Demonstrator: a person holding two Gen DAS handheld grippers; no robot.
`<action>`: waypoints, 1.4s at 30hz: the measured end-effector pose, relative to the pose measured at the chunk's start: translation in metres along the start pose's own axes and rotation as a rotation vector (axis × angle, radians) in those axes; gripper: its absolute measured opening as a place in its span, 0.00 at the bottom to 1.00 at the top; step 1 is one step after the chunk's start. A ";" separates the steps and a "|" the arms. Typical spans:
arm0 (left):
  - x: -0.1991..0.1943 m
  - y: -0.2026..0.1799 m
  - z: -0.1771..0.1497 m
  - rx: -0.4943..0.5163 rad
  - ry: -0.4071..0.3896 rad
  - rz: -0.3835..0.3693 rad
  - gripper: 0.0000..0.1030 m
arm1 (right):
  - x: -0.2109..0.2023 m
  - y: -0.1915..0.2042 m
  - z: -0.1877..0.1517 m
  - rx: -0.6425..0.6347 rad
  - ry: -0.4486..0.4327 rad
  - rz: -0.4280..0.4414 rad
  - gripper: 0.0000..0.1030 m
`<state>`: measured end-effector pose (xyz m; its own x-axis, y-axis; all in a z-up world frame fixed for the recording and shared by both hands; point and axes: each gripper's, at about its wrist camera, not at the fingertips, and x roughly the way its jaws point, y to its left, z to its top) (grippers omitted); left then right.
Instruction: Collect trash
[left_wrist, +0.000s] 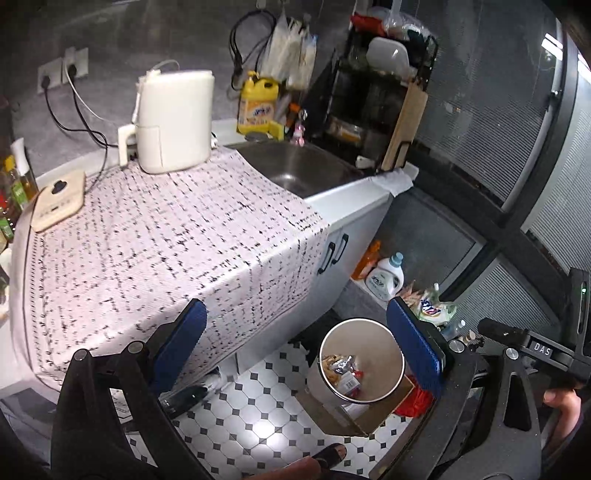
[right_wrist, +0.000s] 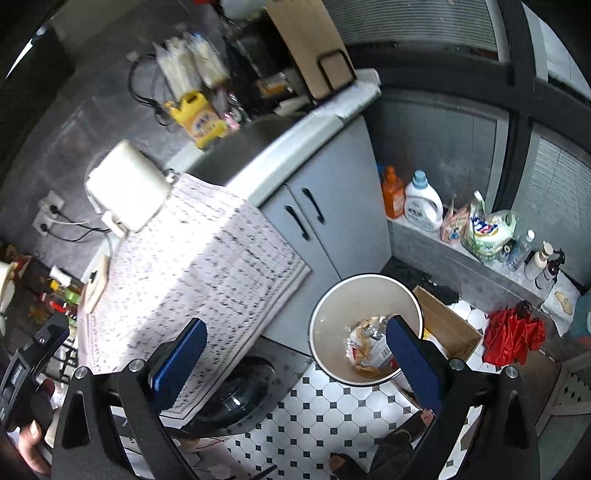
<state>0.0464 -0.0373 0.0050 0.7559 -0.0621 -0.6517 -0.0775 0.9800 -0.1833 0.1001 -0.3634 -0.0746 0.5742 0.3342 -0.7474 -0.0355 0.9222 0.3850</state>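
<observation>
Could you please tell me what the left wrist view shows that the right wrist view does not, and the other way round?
Only the left wrist view looks into the steel sink and shows the black dish rack beside it.

Only the right wrist view shows the red umbrella on the floor and the small bottles along the ledge.

Both show the round trash bin with wrappers inside, the patterned cloth on the counter, the white appliance, the yellow detergent jug and the cardboard box.

Air fryer (left_wrist: 173, 122) on patterned cloth (left_wrist: 166, 251) (white); detergent bottle (right_wrist: 423, 201).
</observation>
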 end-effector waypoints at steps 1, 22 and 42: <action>-0.009 0.002 -0.002 0.002 -0.015 -0.004 0.94 | -0.008 0.005 -0.002 -0.011 -0.011 0.006 0.92; -0.127 0.053 -0.038 -0.046 -0.180 0.065 0.94 | -0.088 0.100 -0.049 -0.187 -0.137 0.058 0.92; -0.131 0.068 -0.042 -0.079 -0.181 0.053 0.94 | -0.091 0.115 -0.059 -0.192 -0.141 0.040 0.92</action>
<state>-0.0851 0.0298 0.0471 0.8534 0.0307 -0.5204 -0.1654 0.9626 -0.2144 -0.0043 -0.2766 0.0061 0.6770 0.3530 -0.6458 -0.2072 0.9334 0.2929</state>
